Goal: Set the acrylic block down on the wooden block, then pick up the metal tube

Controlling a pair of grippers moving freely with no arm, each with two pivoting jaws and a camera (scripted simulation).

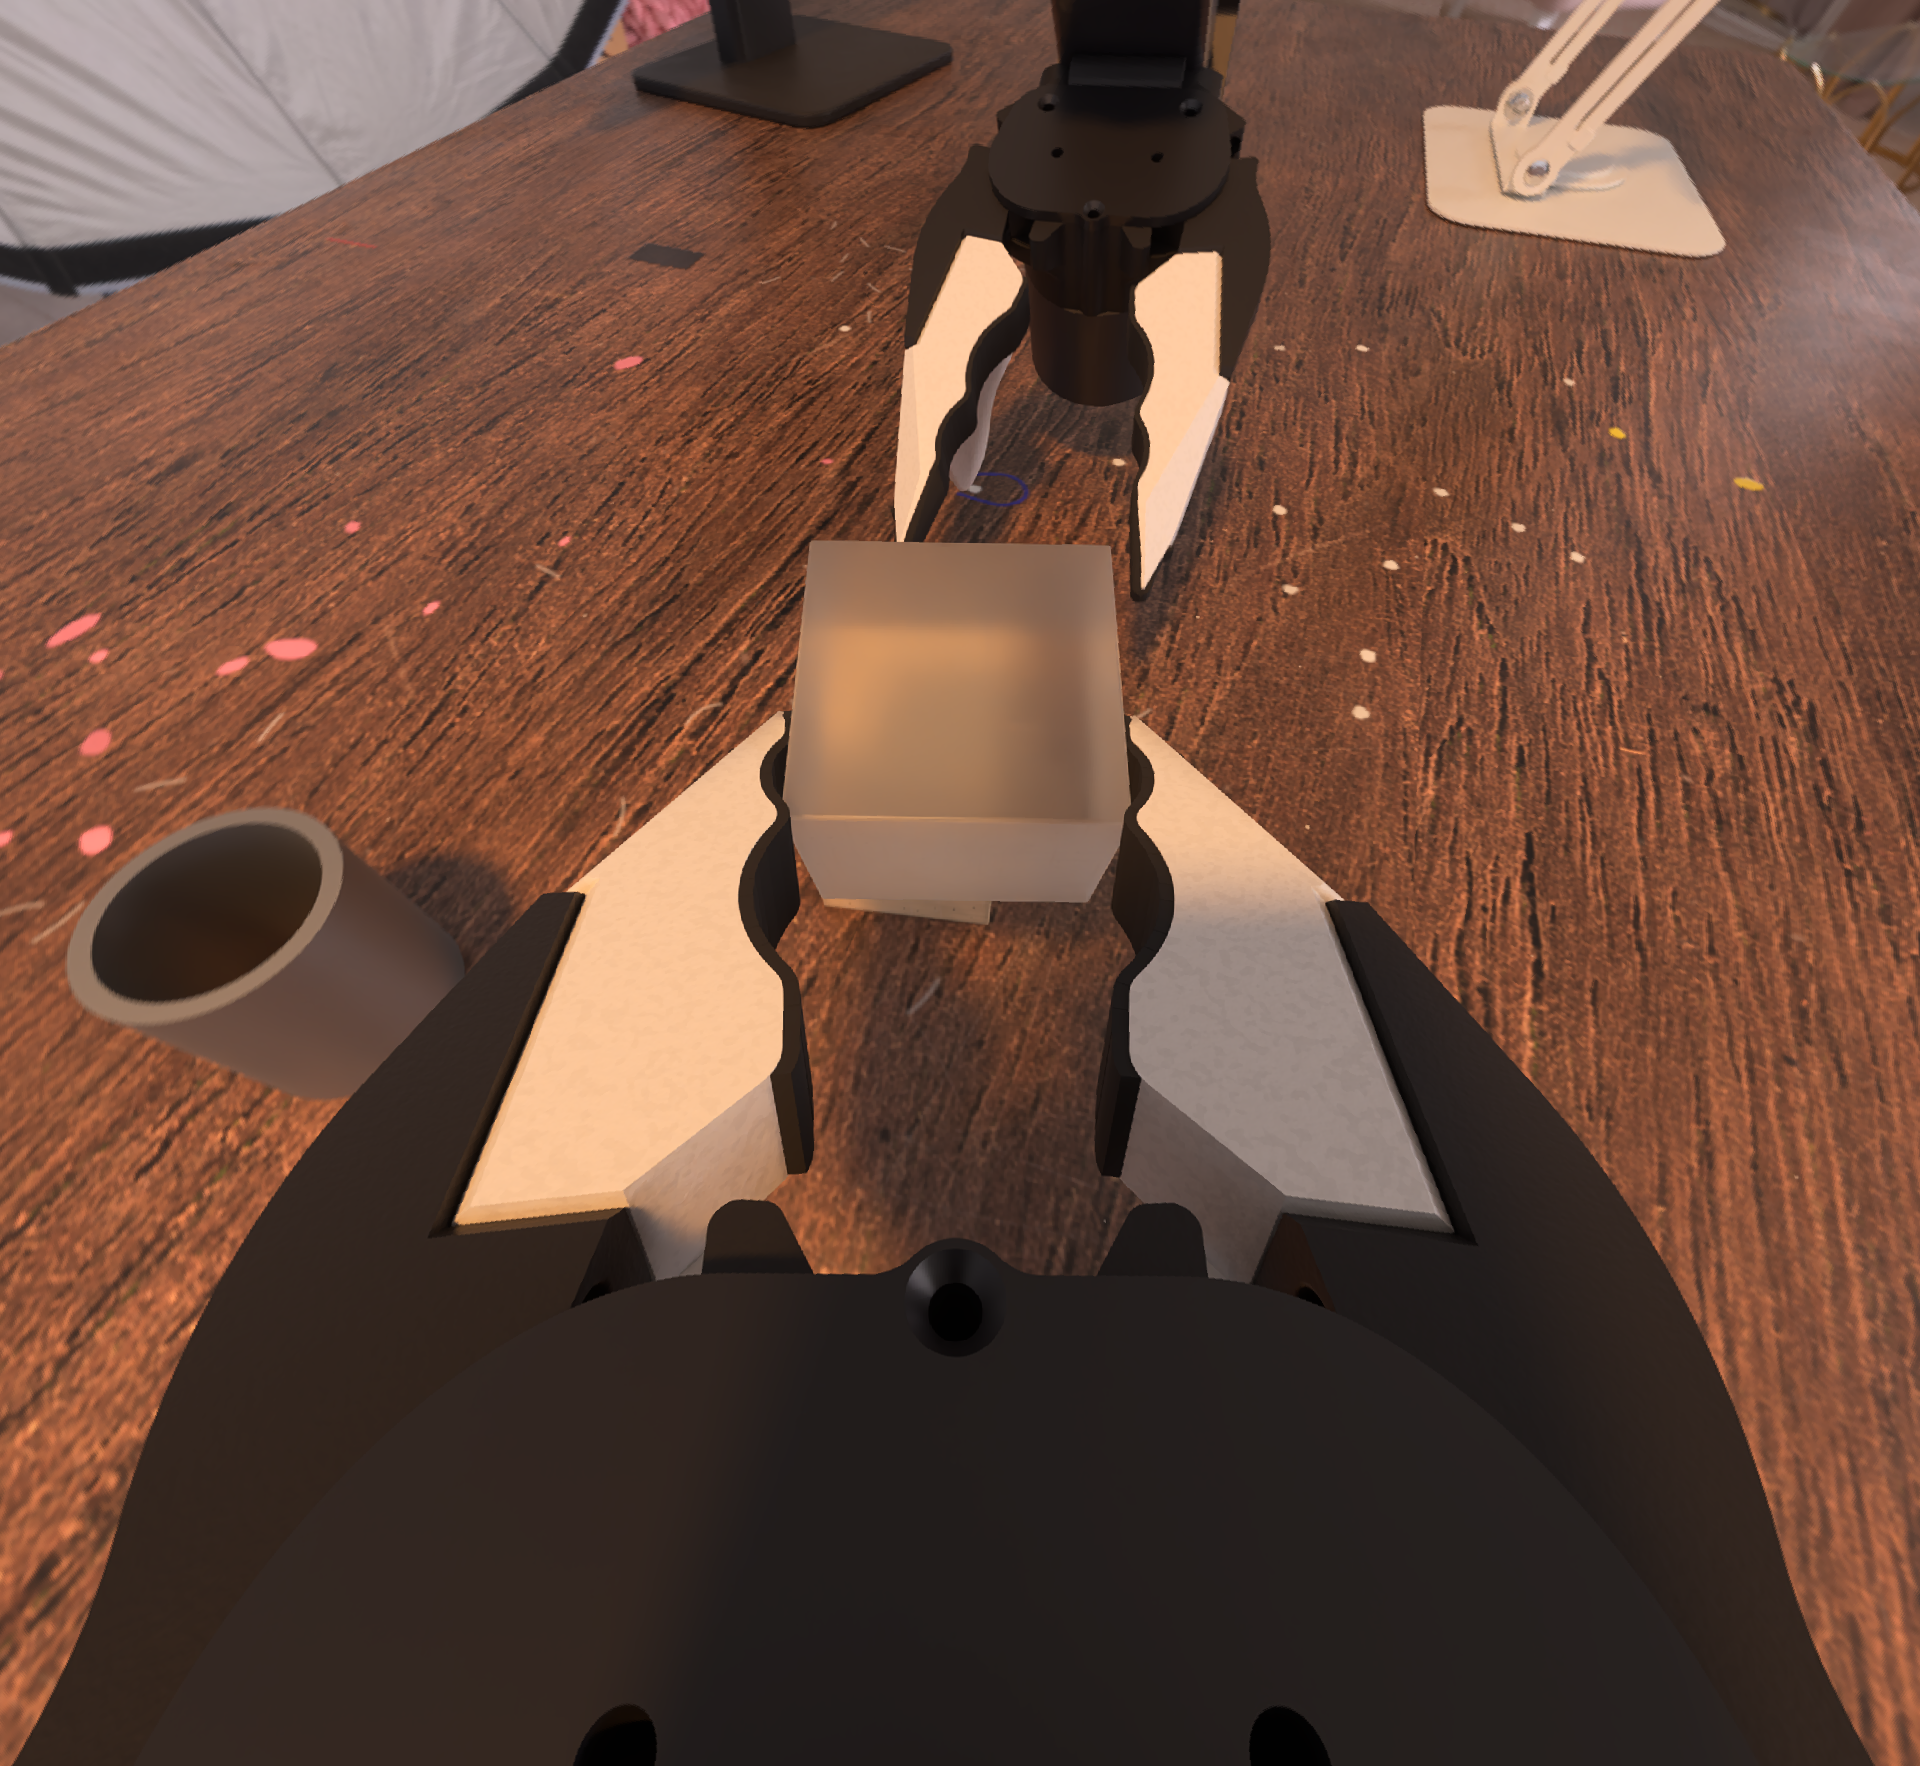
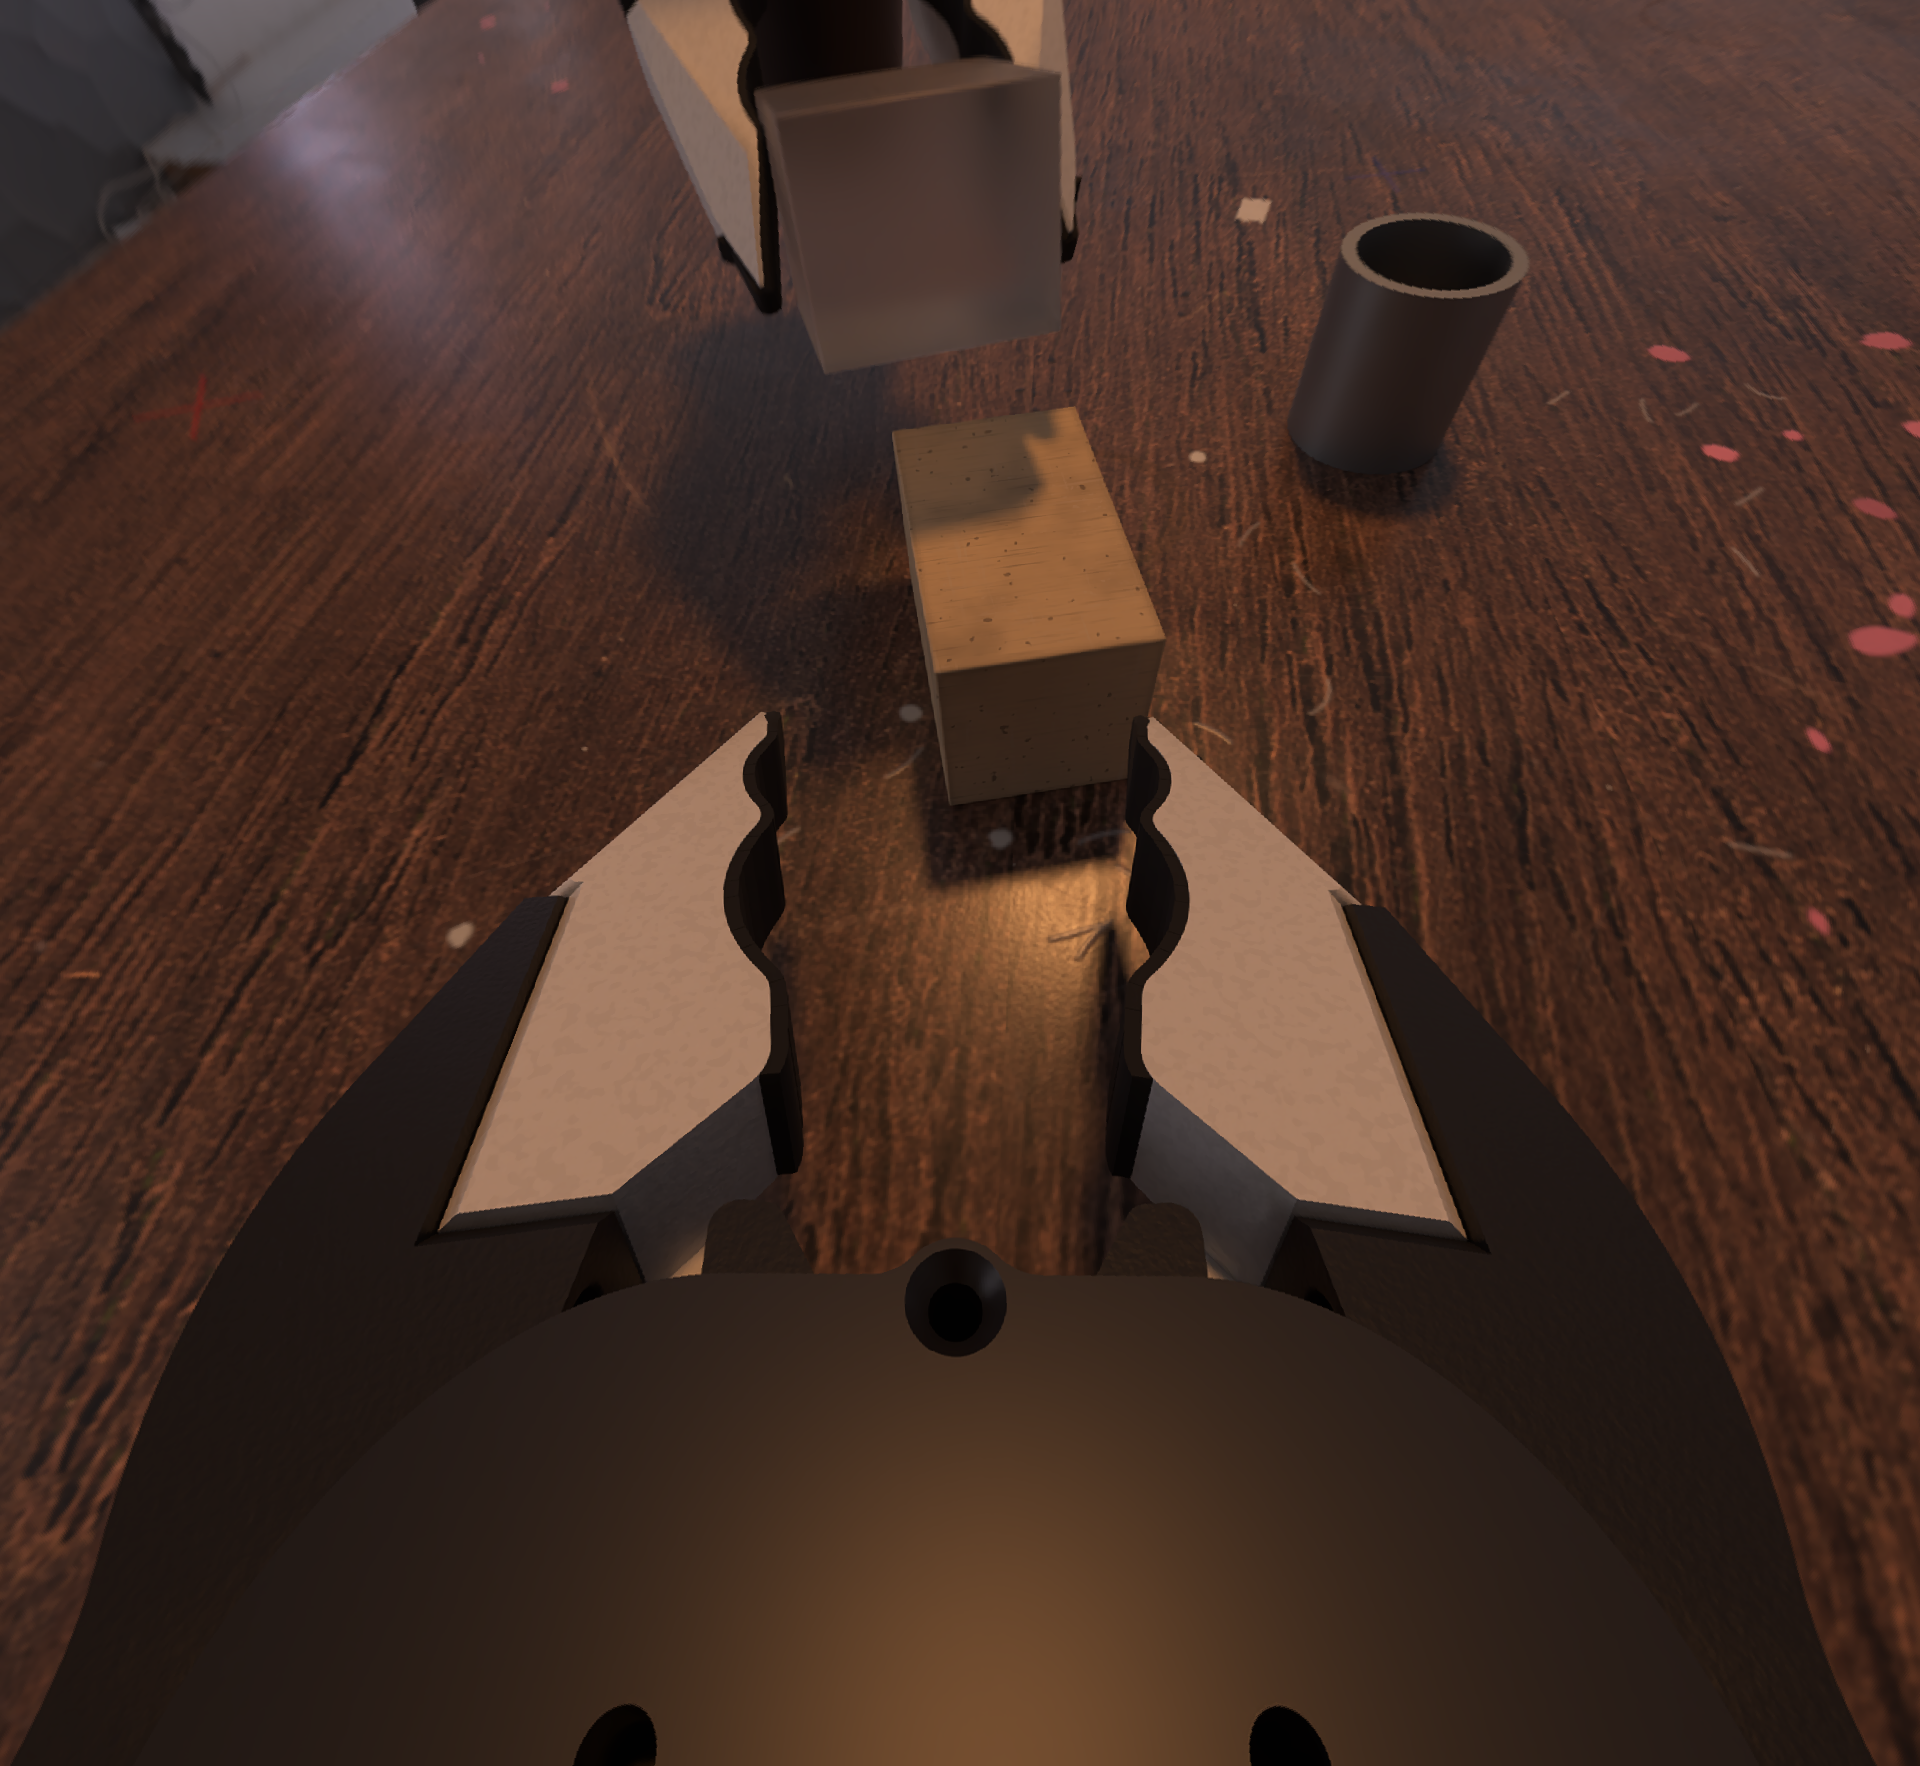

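Acrylic block (image 2: pixel 914 220) clamped in left tool (image 2: pixel 914 262), suspended above wooden block (image 2: pixel 1029 594); right tool (image 2: pixel 956 750) released, empty; metal tube (image 2: pixel 1403 345) upright on desk (image 2: pixel 416 677).

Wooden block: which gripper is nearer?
Right. The right gripper has its fingertips beside the wooden block, empty. The left gripper hangs above and beyond it, holding the acrylic block.

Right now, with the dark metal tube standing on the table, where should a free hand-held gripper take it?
Grip the dark metal tube across its round wall at mid-height, coming in level from the side. It stands upright, open end up, clear of the wooden block, so probably either finger fits beside it.
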